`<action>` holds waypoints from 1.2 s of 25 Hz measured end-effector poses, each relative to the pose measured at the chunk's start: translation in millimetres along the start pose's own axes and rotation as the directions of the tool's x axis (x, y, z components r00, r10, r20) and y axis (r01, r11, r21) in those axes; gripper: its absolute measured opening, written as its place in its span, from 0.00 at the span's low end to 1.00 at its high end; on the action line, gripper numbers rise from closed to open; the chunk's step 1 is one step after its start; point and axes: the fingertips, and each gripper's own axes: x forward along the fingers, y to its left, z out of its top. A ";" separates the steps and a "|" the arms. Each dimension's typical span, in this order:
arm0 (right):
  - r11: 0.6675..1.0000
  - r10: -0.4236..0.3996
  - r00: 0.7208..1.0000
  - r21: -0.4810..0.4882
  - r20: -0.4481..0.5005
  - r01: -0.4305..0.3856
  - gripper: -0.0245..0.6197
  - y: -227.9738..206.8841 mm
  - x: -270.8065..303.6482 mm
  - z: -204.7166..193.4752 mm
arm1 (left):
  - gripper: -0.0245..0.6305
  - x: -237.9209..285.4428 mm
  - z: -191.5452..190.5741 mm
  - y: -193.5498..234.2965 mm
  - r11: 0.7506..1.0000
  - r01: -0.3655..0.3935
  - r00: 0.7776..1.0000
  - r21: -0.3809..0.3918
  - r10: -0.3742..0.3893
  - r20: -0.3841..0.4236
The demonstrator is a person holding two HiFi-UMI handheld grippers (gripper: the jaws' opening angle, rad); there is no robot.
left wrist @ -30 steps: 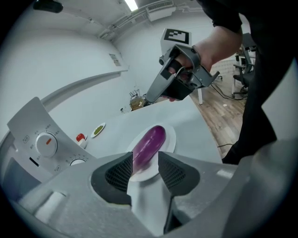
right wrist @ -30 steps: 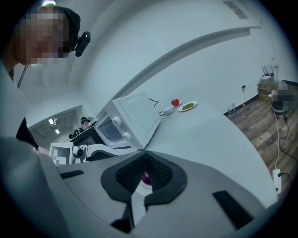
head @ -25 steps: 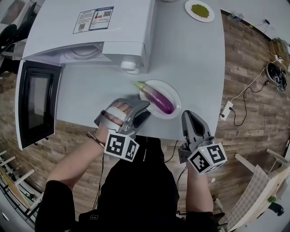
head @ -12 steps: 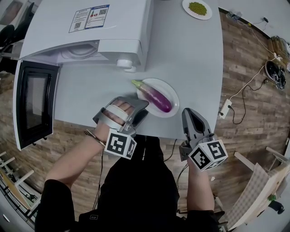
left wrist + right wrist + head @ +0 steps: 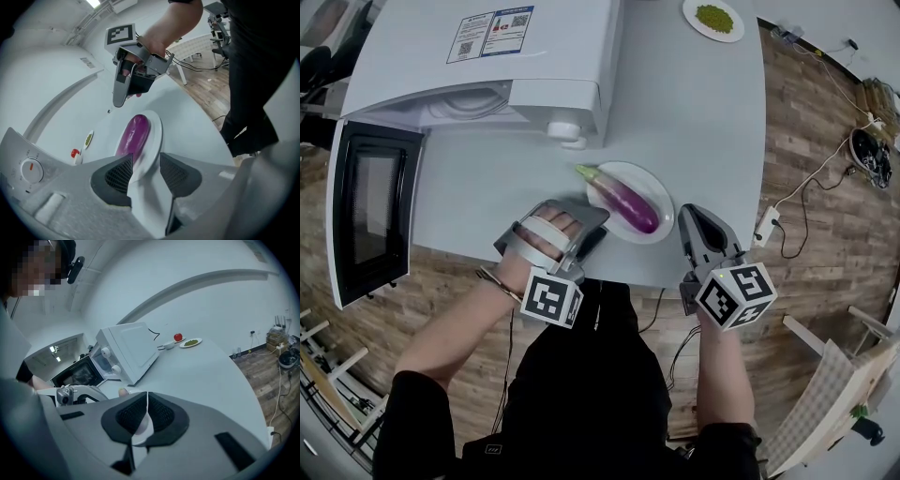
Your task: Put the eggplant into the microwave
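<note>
Head view: eggplant [image 5: 625, 201] on plate [image 5: 658, 192], frame centre, long axis upper left to lower right; left gripper [image 5: 598, 227] at the plate's left rim, nearer than right gripper [image 5: 694, 220]; left gripper view: jaws spread astride the rim; right gripper view: jaws pressed together, empty.

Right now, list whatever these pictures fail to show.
Microwave cavity: head view, its own top covers most of it; right gripper view, dark and small.
Eggplant, near end: left gripper view, behind the left gripper.
Label print: head view, too small to read.
Green food on the far plate: every view, too small to identify.
</note>
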 end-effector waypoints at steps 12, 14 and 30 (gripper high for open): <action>0.998 0.039 0.987 -0.047 -0.159 -0.047 0.13 -12.7 31.4 -13.4 | 0.30 9.4 -3.4 -0.3 0.997 0.001 1.000 0.071 0.001 -0.022; 0.997 0.041 0.981 -0.059 -0.188 -0.053 0.14 -16.2 37.5 -15.0 | 0.30 11.2 -5.1 -1.4 0.996 0.008 1.000 0.085 -0.006 -0.029; 0.992 0.091 0.914 -0.045 -0.395 -0.118 0.19 -17.9 63.8 -29.6 | 0.29 13.0 -2.9 7.6 0.953 -0.128 0.991 0.273 0.136 -0.009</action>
